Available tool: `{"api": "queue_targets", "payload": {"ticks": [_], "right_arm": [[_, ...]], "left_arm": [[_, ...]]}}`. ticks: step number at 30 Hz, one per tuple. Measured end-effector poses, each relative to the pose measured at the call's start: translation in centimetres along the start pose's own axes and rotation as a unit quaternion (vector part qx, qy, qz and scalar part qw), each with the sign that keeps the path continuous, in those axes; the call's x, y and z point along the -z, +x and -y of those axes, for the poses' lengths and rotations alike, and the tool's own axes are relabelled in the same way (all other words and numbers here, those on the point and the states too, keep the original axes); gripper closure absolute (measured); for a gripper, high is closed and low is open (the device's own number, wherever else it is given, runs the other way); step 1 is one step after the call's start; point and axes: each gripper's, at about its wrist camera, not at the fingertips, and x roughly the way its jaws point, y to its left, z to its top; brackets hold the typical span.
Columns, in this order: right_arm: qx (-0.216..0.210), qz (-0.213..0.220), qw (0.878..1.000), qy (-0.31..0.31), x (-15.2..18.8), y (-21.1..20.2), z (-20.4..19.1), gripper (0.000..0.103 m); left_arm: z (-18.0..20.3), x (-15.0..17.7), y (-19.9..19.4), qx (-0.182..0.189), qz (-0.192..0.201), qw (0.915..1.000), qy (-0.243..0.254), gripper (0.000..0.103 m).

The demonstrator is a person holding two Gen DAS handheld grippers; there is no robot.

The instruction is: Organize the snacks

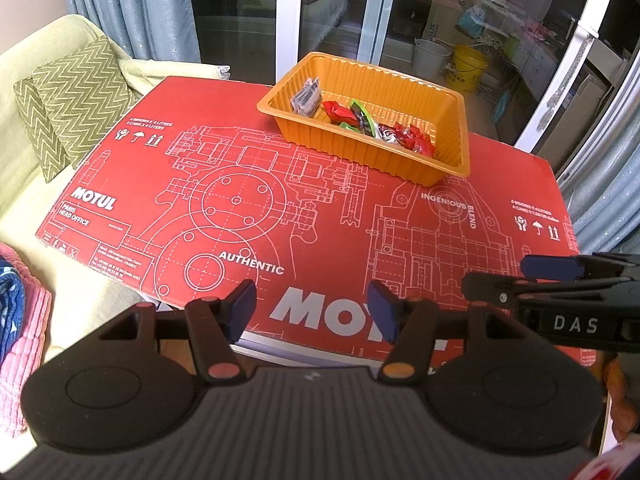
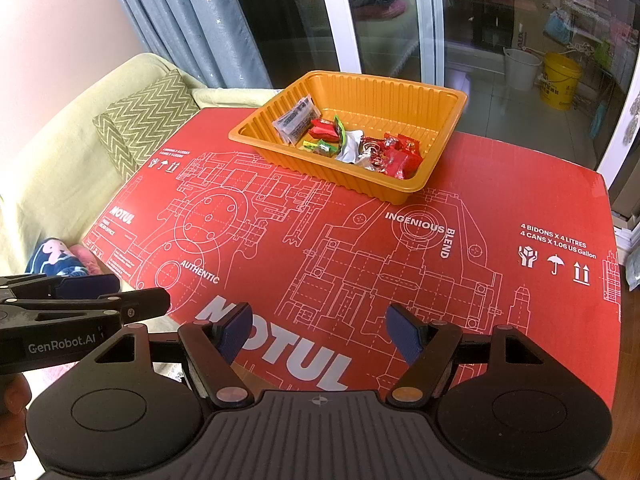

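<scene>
An orange ribbed plastic tray (image 1: 452, 112) (image 2: 400, 92) stands at the far side of a red printed cardboard sheet (image 1: 320, 216) (image 2: 360, 248). Inside it lie several wrapped snacks: a grey-white packet (image 1: 306, 96) (image 2: 294, 120), red wrappers (image 1: 412, 138) (image 2: 400, 156), green ones (image 1: 362, 114) (image 2: 326, 146) and a silver one (image 2: 350, 144). My left gripper (image 1: 312, 308) hovers open over the near edge of the sheet, nothing between its blue pads. My right gripper (image 2: 320, 330) is open and empty too, beside the left; each shows in the other's view at the side.
A pale green sofa with a zigzag cushion (image 1: 76, 100) (image 2: 148, 116) lies to the left of the sheet. Pink and blue fabric (image 1: 16, 320) sits at the near left. Behind are curtains (image 2: 192, 20), glass sliding doors, and buckets (image 2: 560, 80) beyond the glass.
</scene>
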Motion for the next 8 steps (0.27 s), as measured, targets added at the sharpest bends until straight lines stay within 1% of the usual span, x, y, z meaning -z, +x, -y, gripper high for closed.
{"api": "queue_targets", "payload": {"ticks": [8], "right_arm": [[0.000,0.000,1.000,0.000,0.01,0.01,0.07,0.029]], "left_arm": [[-0.04,-0.29,0.16,-0.003,0.003,1.0000,0.004,0.043]]}}
